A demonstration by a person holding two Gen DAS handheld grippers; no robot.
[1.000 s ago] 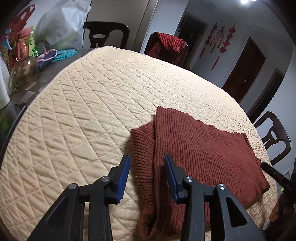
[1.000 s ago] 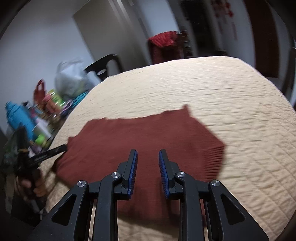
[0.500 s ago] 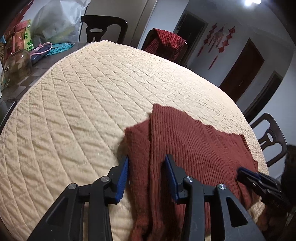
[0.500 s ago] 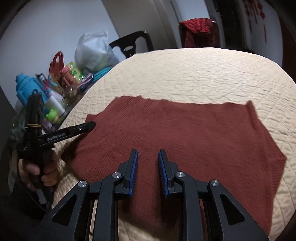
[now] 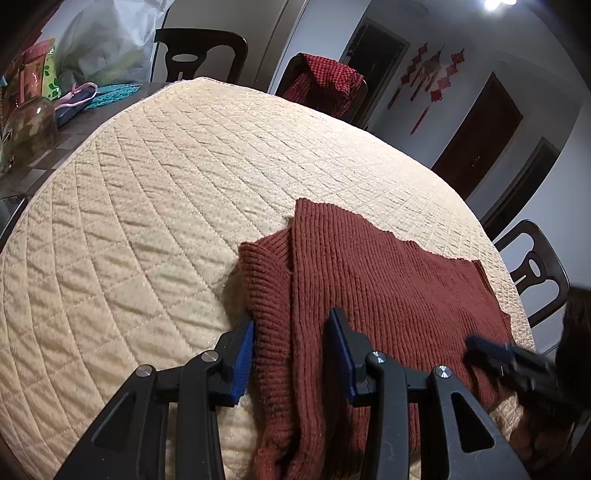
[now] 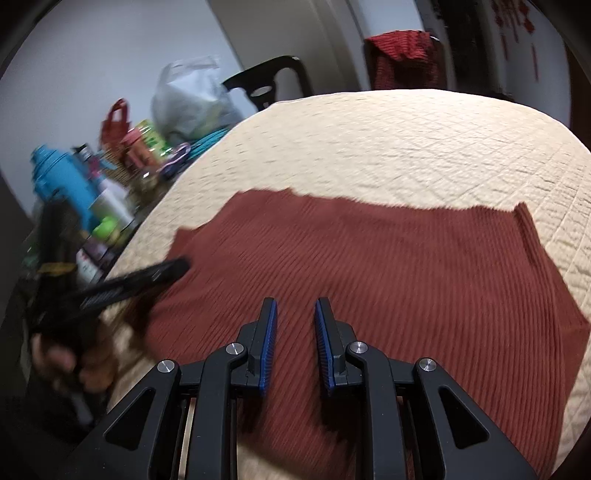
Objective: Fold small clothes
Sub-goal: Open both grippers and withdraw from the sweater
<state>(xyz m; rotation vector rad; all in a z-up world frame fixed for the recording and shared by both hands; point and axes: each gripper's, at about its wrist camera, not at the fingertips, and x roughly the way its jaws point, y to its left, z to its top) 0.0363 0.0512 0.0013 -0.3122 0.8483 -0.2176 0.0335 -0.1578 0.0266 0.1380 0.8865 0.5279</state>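
Rust knit sweater (image 5: 388,288) flat on quilted surface (image 5: 155,206), long axis running between both claws, left claw (image 5: 291,354) spread wide astride its folded edge, right claw (image 6: 295,343) part open, gripping nothing, low over it

dim indoor light from a ceiling lamp (image 5: 496,3), fisheye-curved dark edges, right wrist view perhaps motion-blurred.

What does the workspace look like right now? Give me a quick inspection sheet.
Surface: table under a beige quilted cover.
Job's things: one rust-red knit sweater lying flat, a narrow part folded along its left edge.
Clutter: plastic bag, blue bottle, small items at the table's far left.
Grippers: left claw open, straddling the sweater's folded edge; right claw open above the sweater, holding nothing.
Cables: nothing seen.
Surroundings: dark chairs, one draped with a red checked cloth; doors; red wall ornaments.
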